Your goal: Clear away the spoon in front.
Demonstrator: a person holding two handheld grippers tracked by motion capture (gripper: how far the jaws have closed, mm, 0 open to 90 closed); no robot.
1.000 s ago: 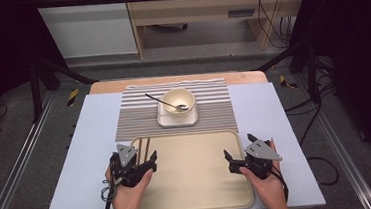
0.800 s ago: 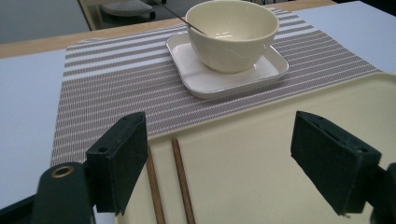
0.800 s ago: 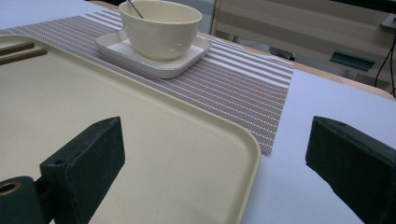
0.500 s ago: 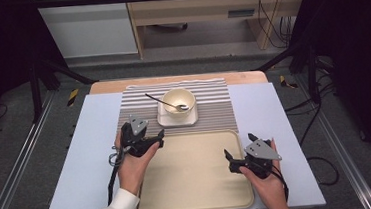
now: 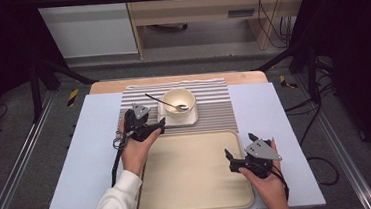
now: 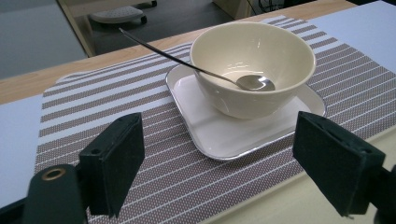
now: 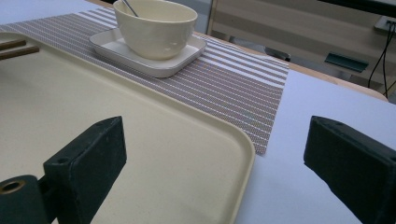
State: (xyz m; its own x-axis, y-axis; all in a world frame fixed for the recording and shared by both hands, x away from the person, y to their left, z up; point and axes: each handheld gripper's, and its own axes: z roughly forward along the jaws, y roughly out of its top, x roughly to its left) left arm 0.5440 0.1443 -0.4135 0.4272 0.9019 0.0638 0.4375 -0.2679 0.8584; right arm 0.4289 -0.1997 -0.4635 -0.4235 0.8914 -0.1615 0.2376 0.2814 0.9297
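The tabletop (image 5: 78, 163) fills the middle of the high view, covered by a pale blue sheet. A beige tray (image 5: 194, 174) lies at lower centre, its far edge meeting a striped mat (image 5: 214, 110) at upper centre. On the mat sits a white square plate (image 5: 164, 121), and on it a cream bowl (image 5: 179, 101) holding a spoon (image 5: 166, 102) whose handle leans out to the upper left. The left tongs (image 5: 159, 128), just left of the plate over the mat's near edge, point at the bowl; their jaws have just been opening and stand apart with nothing between. The right tongs (image 5: 230, 159) hover over the tray's right edge, jaws apart and empty.
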